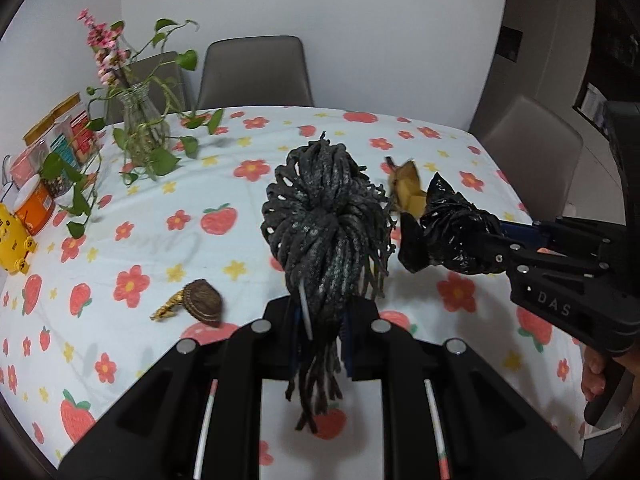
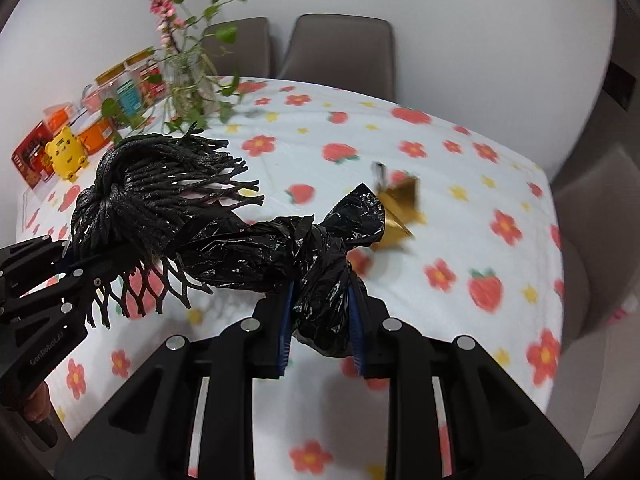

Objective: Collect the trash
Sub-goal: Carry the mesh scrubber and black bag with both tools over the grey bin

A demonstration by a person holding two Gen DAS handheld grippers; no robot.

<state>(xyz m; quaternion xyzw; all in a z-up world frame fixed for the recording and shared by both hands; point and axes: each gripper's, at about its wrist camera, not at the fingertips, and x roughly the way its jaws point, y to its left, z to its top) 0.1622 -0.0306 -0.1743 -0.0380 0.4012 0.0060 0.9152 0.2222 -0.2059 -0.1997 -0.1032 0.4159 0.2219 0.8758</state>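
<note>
L gripper (image 1: 320,332) is pinching black foam netting (image 1: 324,216); R gripper (image 2: 322,328) is pinching crumpled black plastic bag (image 2: 320,256), both over floral tablecloth (image 1: 160,240).

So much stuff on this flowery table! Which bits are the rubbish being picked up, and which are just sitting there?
Rubbish for the job:
- black foam netting, in the left claw
- crumpled black plastic bag, in the right claw
- gold wrapper
- brown paper cup with gold wrapper

Just sitting there:
- glass vase of plants
- jars
- yellow toy
</note>
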